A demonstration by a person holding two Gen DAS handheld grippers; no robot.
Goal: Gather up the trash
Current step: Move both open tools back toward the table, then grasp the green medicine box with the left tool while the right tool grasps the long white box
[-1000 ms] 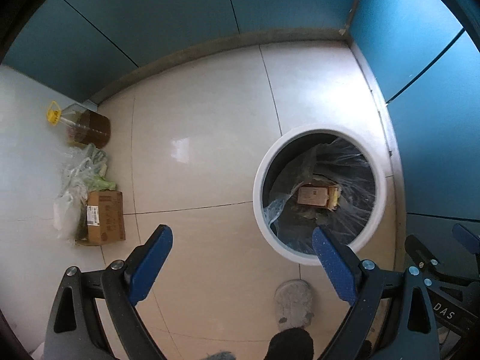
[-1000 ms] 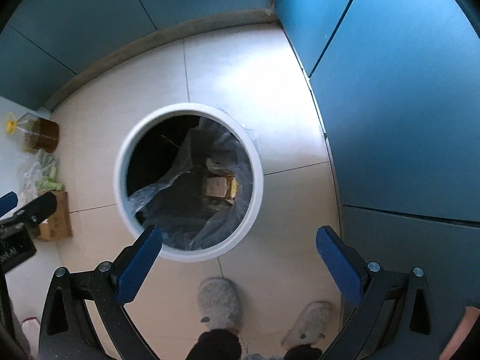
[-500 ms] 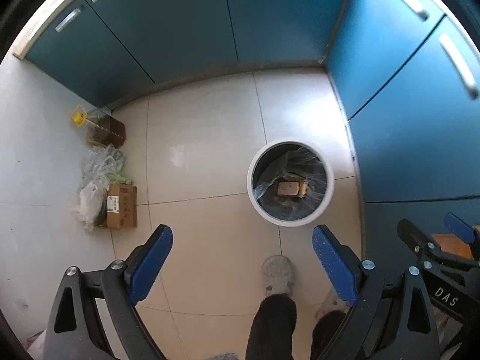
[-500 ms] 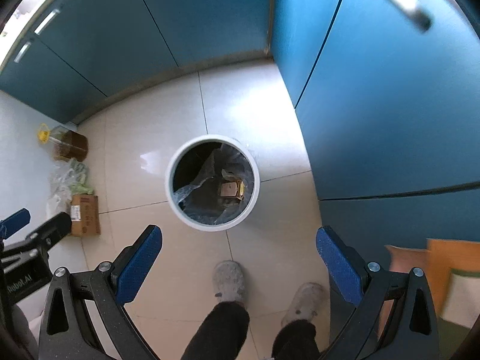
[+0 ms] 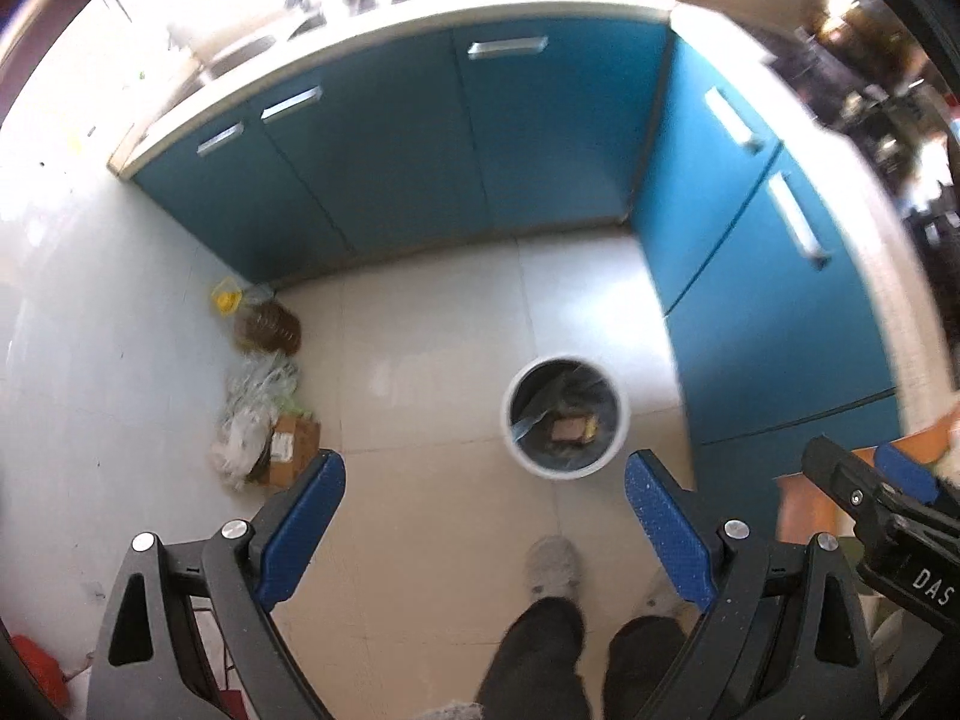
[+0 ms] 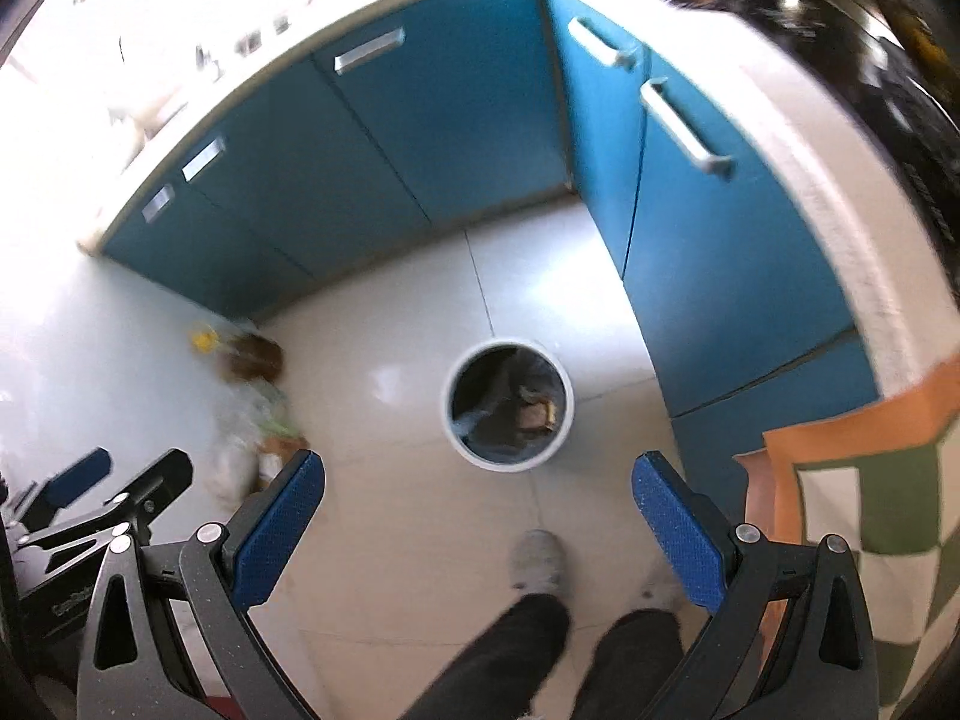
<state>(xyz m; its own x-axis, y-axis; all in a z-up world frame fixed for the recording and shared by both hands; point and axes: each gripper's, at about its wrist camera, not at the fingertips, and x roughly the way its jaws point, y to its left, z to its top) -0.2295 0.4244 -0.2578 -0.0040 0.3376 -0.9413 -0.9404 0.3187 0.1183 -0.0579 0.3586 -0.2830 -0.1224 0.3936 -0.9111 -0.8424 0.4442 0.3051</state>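
Landmark = white round trash bin (image 5: pixel 566 417) standing on the tiled floor (image 5: pixel 420 324). Blue cabinets (image 5: pixel 384 156) run behind the bin and along its right side, with a pale counter (image 5: pixel 372 30) on top; the stuff on that counter is blown out and blurred, can't identify it. Left of the bin, against the white wall: a bottle of dark liquid with a yellow cap (image 5: pixel 264 324), then a heap of crumpled plastic bags (image 5: pixel 252 414), then a small cardboard box (image 5: pixel 291 447) with a label, all touching or nearly so, well apart from the bin. On the near side of the bin: the person's grey slippers (image 5: pixel 552 561) and dark trouser legs. Nothing sits between the bin and either tool. Bin has a clear plastic liner (image 6: pixel 480 414) slumped inside; a brown carton-like piece of trash (image 5: pixel 570 429) with a yellow bit beside it lies at the bottom. Left gripper (image 5: pixel 480 531): jaws wide apart, nothing between the blue pads, held high above the floor, bin just beyond the right pad. Right gripper (image 6: pixel 477 531): jaws also spread wide and empty, bin centred beyond them. Orange and green-white checkered cloth (image 6: pixel 858 480) at the far right of the bin in the right wrist view.
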